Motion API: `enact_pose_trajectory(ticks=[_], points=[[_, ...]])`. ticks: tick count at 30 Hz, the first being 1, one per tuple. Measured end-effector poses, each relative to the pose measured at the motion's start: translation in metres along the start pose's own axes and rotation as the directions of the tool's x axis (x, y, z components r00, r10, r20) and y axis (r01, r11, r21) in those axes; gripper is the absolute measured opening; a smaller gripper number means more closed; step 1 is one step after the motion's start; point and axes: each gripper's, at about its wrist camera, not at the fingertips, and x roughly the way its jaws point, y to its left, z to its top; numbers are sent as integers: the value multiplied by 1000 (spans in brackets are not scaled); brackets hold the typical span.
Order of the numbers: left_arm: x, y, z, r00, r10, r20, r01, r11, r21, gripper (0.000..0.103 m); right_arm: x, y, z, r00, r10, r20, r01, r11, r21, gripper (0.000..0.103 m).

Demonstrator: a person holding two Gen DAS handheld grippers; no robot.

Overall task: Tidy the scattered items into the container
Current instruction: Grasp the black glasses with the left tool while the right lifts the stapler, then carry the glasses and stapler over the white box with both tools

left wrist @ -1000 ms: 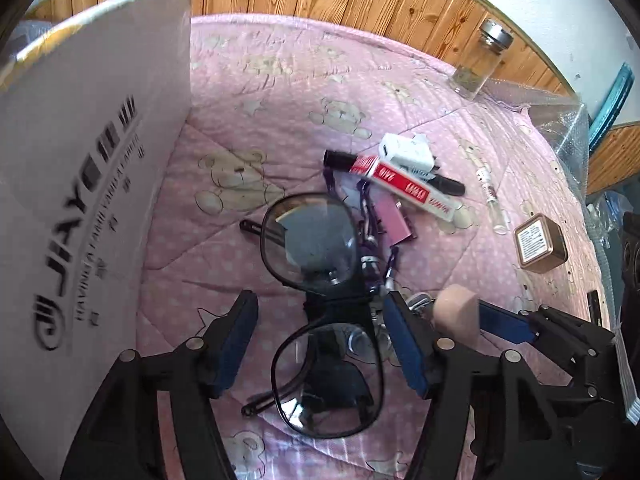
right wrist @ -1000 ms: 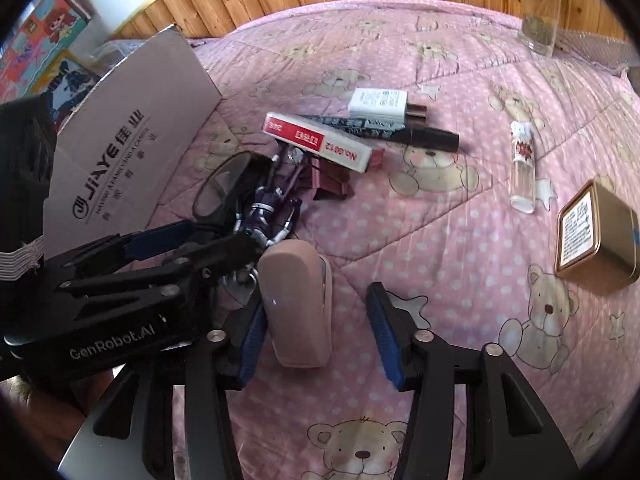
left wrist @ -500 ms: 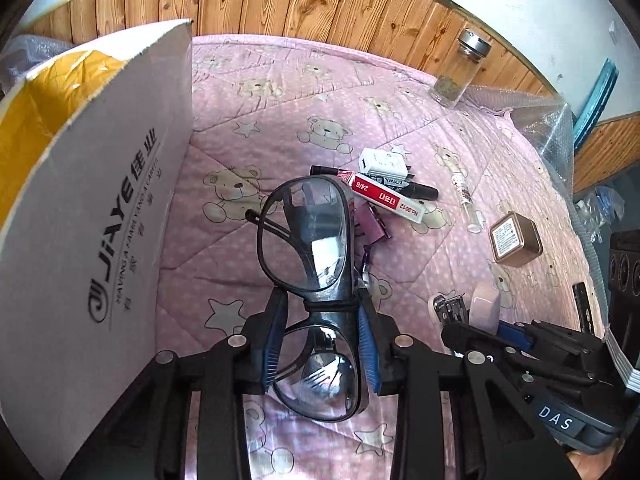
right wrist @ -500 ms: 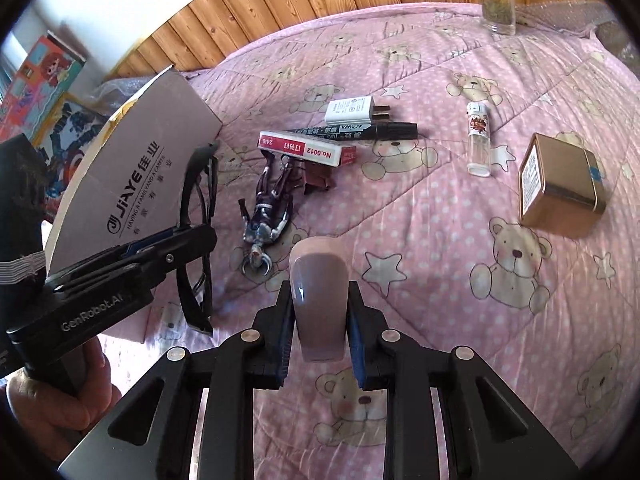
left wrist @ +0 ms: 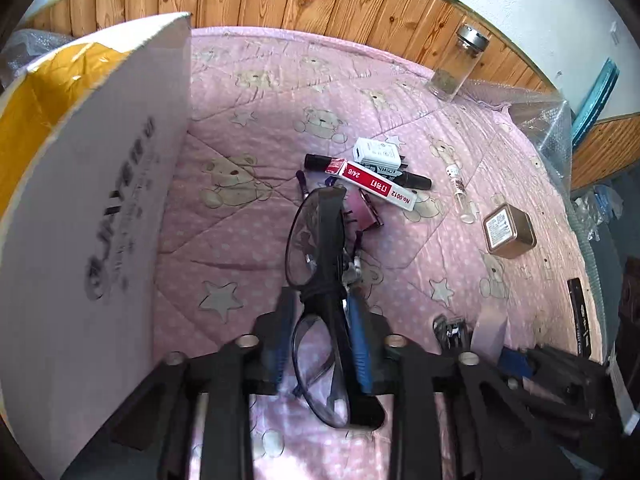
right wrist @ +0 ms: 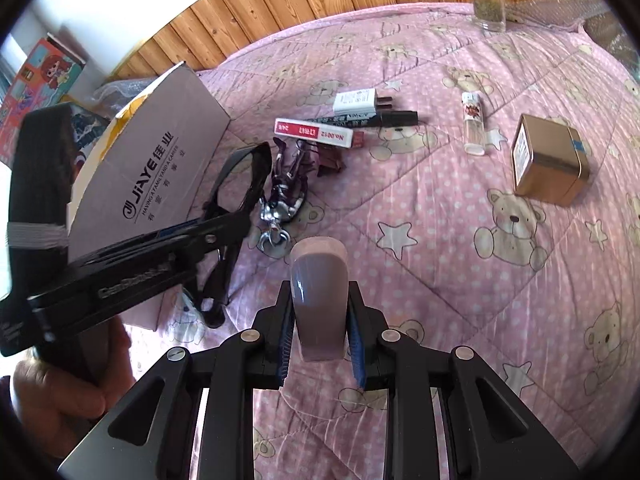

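Left gripper (left wrist: 320, 340) clamped on black-framed glasses (left wrist: 316, 240), frame's long axis running straight ahead along the fingers. Cardboard box (left wrist: 92, 184) right beside, to the left, open mouth up and left. Right gripper (right wrist: 318, 344) pinching a pinkish case (right wrist: 318, 284), farther from the box.

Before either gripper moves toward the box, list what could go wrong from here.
1. The left gripper pinches the glasses only near the bridge, edge-on; they could pivot or slip out.
2. The cardboard box has a tall flap beside the glasses; the protruding lens may catch it.
3. The right gripper holds the smooth pink case by its lower half, so it might tilt or slide.
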Motion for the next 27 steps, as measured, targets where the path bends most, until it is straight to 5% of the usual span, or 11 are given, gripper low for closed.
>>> enact_pose_trajectory(ticks=[2, 4, 7, 12, 15, 27], points=[[14, 0, 1, 999, 27, -21, -27, 1000, -1, 66, 6, -3, -1, 1000, -3, -11, 3, 1000, 14, 26], [26, 0, -1, 999, 23, -37, -23, 1000, 7, 70, 13, -9, -1, 999, 5, -32, -3, 999, 36, 26], [31, -4, -5, 998, 63, -14, -62, 997, 42, 49, 18, -18, -3, 998, 28, -48, -25, 997, 74, 26], [20, 2, -8, 1000, 0, -10, 0, 1000, 7, 46, 11, -20, -3, 999, 37, -25, -35, 996, 84, 26], [10, 0, -12, 1000, -18, 4, 18, 1000, 6, 34, 7, -16, -1, 999, 39, -12, -38, 996, 79, 26], [-21, -2, -19, 998, -46, 44, 46, 999, 3, 28, -7, 5, -2, 999, 42, 12, -42, 998, 48, 26]])
